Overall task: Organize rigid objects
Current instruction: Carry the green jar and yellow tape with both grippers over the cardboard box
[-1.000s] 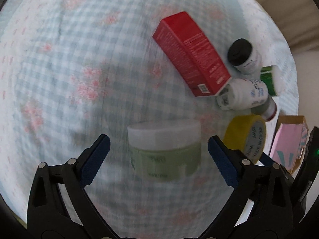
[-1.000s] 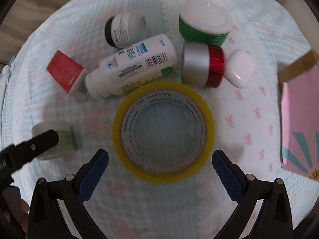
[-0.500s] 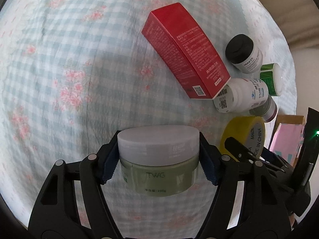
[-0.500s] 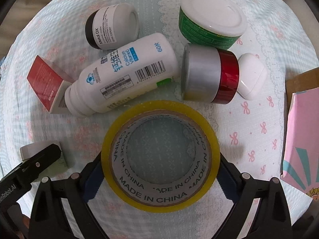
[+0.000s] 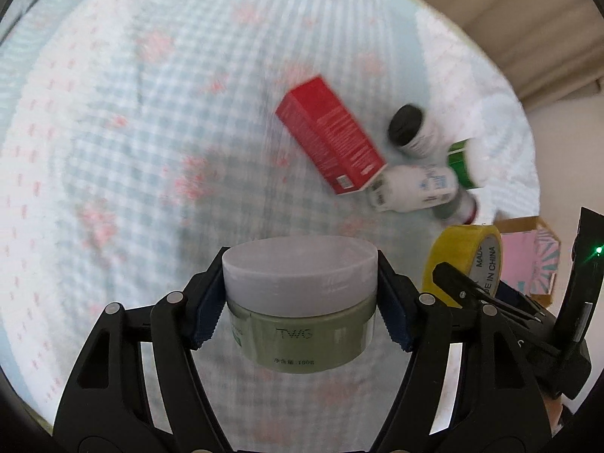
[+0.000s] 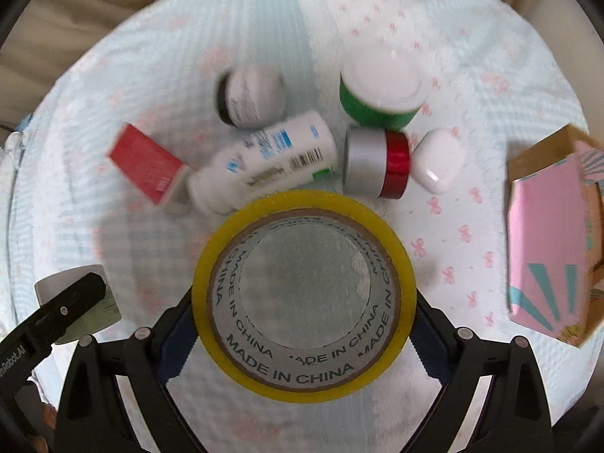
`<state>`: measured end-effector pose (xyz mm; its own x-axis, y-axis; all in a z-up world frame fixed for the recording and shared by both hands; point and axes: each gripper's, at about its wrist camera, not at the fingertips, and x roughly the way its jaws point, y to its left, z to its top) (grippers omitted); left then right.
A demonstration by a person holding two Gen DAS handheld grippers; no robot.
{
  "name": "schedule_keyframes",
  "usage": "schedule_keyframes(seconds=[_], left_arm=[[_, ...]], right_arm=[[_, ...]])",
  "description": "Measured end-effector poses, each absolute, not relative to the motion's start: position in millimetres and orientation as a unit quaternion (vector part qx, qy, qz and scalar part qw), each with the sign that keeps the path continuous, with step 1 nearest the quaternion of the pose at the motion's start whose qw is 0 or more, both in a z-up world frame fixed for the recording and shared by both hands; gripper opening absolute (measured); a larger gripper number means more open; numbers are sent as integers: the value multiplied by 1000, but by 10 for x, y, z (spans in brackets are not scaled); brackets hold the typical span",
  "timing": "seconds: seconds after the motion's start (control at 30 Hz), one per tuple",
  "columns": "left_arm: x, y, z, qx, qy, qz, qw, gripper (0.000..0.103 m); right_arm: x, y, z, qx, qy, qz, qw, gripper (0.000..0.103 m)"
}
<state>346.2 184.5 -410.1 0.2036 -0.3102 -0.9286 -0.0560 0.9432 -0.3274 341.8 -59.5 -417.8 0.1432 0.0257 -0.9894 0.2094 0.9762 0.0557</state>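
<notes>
Checked blue-and-white cloth [image 5: 151,151] with pink bows, spread under all items; beige wall visible at 1 o'clock in left view.

Left claw [image 5: 300,298]: clamped on jar [image 5: 300,302], pads against both sides at the lid line. Jar upright, pale lid over green body, raised off cloth.

Right claw [image 6: 304,324]: clamped on tape [image 6: 304,298], pads at 9 and 3 o'clock of the yellow roll. Roll flat-on to camera, "MADE IN CHINA" printed on core. Same roll seen at 3 o'clock of jar in left view.

Remaining cluster at 12 o'clock of tape in right view:
- Red box [image 6: 145,164] lying flat, end touching white bottle [image 6: 264,158].
- White bottle on its side.
- Black-capped bottle [image 6: 249,96] on its side, just beyond white bottle.
- Green tub [image 6: 381,90] upright, white lid.
- Silver-and-red tin [image 6: 377,164] on its side, between white bottle and white case [image 6: 438,160].

Pink box [image 6: 551,234] at 3 o'clock, well apart from cluster.
</notes>
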Motion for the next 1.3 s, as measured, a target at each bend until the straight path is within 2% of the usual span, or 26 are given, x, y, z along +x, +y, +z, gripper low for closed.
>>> schedule_keyframes(seconds=[0.4,0.6,0.77,1.03,1.3], left_arm=[[3028,1633,-2621,-123,553,-122,815,68],[2791,1176,-1998,-109,526,-138,832,68],[2655,551,-1689,-101,515,-140,840,68],[2644,-861,-1630,-81,514,-167,838,68],[2814,-2224,-2043,-57,548,-202,810,68]], right_arm=[[2952,-579,-2658,103,603,-29,790,95],[2720,-1003,-2048,125,576,-11,808,96],[2547,-1545,-1671,98,557,1,825,96],[2310,-2667,-1655,54,553,11,831,96],[2302,-3882,-2016,30,587,-6,809,96]])
